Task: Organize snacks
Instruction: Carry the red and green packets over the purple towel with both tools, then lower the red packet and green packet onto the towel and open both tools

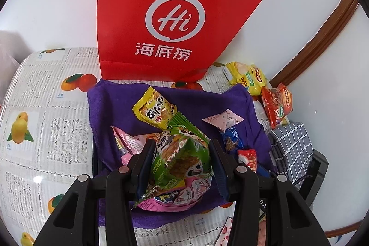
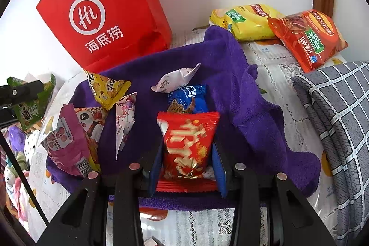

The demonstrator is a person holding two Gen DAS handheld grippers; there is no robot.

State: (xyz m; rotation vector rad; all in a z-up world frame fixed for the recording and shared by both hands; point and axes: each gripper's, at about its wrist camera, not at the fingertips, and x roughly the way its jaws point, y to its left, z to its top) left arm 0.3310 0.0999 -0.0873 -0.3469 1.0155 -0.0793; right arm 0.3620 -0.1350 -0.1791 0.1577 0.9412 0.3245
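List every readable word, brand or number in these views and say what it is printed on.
"Hi" inside a white ring: red paper bag.
"海底捞" under that ring: same bag.
"马铃薯片" and "50": orange chip bag.
Yellow chip bag: logo too blurred.
Green snack packet, red snack packet, blue packet: print distorted, unreadable.
Tablecloth fruit captions: too small.

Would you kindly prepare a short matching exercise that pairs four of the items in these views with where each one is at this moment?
Items:
1. green snack packet
2. red snack packet
3. yellow chip bag
4. red paper bag

Places:
A. standing upright behind the purple towel
B. between the fingers of the right gripper
C. lying by the wall beside the orange chip bag
D. between the fingers of the left gripper

Pairs: 1-D, 2-B, 3-C, 4-A
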